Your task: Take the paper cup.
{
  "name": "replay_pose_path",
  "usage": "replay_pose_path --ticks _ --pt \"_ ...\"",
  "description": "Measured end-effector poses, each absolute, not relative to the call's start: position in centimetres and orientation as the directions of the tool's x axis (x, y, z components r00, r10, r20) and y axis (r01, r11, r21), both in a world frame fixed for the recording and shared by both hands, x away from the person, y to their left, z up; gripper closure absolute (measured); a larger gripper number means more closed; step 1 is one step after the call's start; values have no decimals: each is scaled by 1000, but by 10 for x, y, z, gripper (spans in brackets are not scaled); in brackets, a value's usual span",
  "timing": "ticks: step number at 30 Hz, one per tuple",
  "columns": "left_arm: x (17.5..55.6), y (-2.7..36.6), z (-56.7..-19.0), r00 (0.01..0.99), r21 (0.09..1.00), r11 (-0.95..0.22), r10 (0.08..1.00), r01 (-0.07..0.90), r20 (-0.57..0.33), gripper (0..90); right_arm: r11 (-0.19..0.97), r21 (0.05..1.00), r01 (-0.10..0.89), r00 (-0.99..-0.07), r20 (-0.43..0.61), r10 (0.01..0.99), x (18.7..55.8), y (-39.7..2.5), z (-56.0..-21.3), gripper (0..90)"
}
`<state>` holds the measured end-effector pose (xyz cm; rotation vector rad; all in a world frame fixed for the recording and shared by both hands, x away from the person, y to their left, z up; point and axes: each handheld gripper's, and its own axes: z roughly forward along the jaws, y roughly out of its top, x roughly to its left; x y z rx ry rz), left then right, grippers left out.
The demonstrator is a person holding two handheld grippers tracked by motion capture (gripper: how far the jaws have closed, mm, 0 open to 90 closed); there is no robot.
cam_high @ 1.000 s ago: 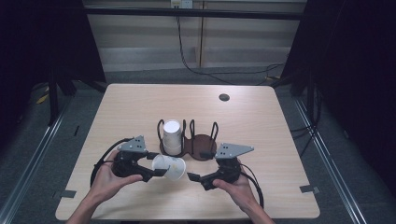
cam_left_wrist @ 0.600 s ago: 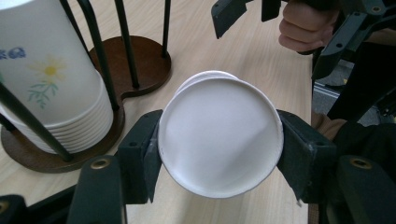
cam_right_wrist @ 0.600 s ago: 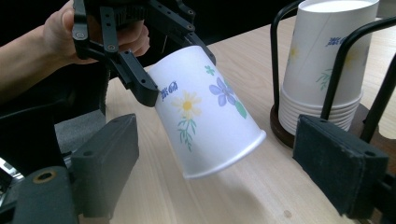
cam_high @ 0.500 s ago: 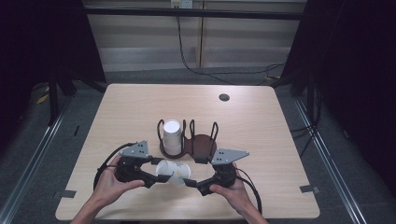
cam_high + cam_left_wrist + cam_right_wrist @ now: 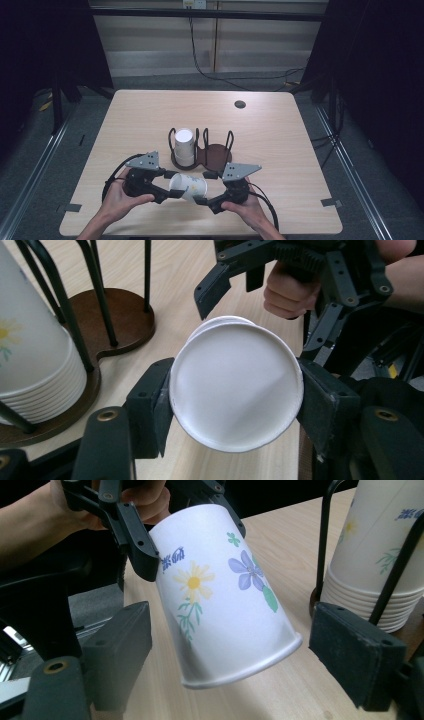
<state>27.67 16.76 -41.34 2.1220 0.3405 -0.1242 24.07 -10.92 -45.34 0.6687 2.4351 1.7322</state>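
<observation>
Change: both grippers have drawn closer since a second ago.
Left gripper (image 5: 167,192): clamps the paper cup (image 5: 188,186).
Right gripper (image 5: 235,680): jaws wide, now straddling the cup's rim.
Meaning: probably a handover, or separating nested cups.

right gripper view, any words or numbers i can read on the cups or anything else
Held paper cup: small blue print near its base, upside down and too blurred to read.
Stack of paper cups in the cup holder: the same kind of blue print, cut off at the frame edge, not readable.
No other words, numbers or signs can be made out.
</observation>
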Motion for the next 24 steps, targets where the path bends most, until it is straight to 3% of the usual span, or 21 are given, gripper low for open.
replay_pose_path --ticks 24 --pt "272 159 -410 963 800 -536 113 268 -246 376 386 882 270 -940 155 303 239 -95 -462 203"
